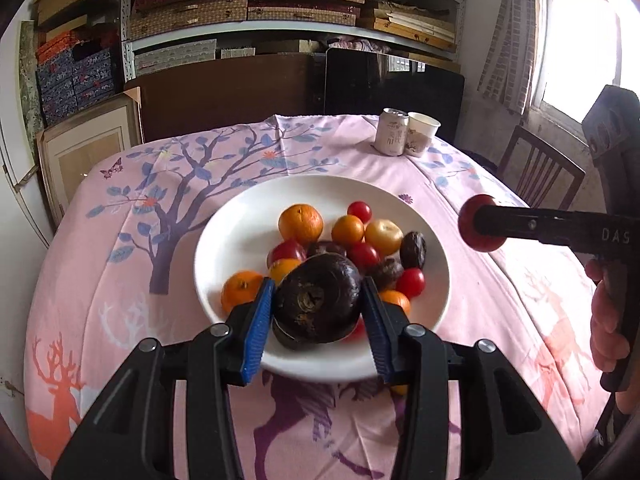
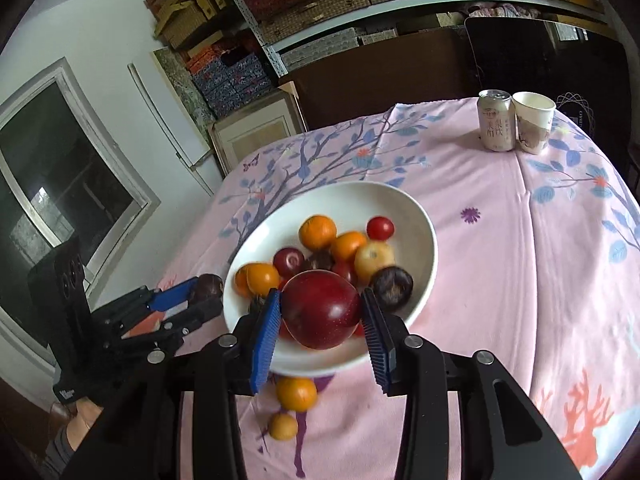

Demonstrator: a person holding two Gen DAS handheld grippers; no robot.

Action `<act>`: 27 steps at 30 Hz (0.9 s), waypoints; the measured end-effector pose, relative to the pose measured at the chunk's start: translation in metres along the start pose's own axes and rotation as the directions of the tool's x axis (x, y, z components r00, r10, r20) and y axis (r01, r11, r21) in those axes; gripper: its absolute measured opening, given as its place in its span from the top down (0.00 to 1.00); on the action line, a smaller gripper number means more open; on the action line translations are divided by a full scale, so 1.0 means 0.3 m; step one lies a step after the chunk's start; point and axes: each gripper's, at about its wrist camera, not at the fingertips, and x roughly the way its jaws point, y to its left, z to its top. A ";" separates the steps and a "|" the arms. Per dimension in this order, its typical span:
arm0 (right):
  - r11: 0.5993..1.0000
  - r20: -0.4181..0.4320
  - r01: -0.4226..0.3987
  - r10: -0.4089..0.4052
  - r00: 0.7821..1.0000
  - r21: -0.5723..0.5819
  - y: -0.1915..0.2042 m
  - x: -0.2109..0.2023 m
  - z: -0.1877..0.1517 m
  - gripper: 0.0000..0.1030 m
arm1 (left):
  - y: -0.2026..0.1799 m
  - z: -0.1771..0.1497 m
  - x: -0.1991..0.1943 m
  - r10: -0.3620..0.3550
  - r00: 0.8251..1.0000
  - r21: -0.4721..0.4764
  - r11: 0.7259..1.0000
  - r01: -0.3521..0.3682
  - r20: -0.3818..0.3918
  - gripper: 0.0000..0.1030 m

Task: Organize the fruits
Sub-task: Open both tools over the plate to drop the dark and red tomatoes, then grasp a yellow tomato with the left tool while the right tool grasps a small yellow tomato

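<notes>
A white plate (image 1: 240,224) (image 2: 404,208) on the pink tablecloth holds several oranges, small red tomatoes and dark fruits. My left gripper (image 1: 318,292) is shut on a dark purple-brown fruit (image 1: 320,304) and holds it above the plate's near edge. In the right wrist view this left gripper (image 2: 204,292) shows at the plate's left side with the dark fruit (image 2: 210,283) at its tips. My right gripper (image 2: 320,304) is shut on a round dark-red fruit (image 2: 322,312) over the plate's near rim. The left wrist view shows the right gripper (image 1: 480,224) right of the plate, its red fruit (image 1: 466,226) lifted.
Two small oranges (image 2: 296,393) (image 2: 283,426) lie on the cloth just in front of the plate. A drinks can (image 2: 496,120) and a paper cup (image 2: 532,122) stand at the far right of the table. A wooden chair (image 1: 540,168) stands beyond the right edge. Shelves fill the back wall.
</notes>
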 end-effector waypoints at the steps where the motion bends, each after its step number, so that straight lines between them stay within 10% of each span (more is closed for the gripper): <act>1: 1.000 -0.008 0.000 0.000 1.000 0.017 0.004 0.030 0.030 0.60 | 0.008 0.030 0.033 0.029 1.000 -0.007 1.000 -0.029 -0.009 0.58; 7: 0.997 -0.066 0.061 -0.057 0.996 0.053 0.026 0.210 0.123 0.59 | 0.089 0.090 0.162 0.149 0.986 -0.071 0.986 -0.154 -0.074 0.42; 12: 0.993 -0.005 0.116 -0.116 0.993 0.006 0.057 0.137 0.075 0.39 | 0.115 0.047 0.049 0.114 0.993 -0.137 0.984 -0.118 -0.035 0.33; 27: 0.962 -0.170 0.082 -0.130 0.977 -0.261 0.207 0.114 -0.414 0.44 | 0.075 -0.318 -0.123 0.120 0.984 -0.060 0.990 -0.129 -0.128 0.26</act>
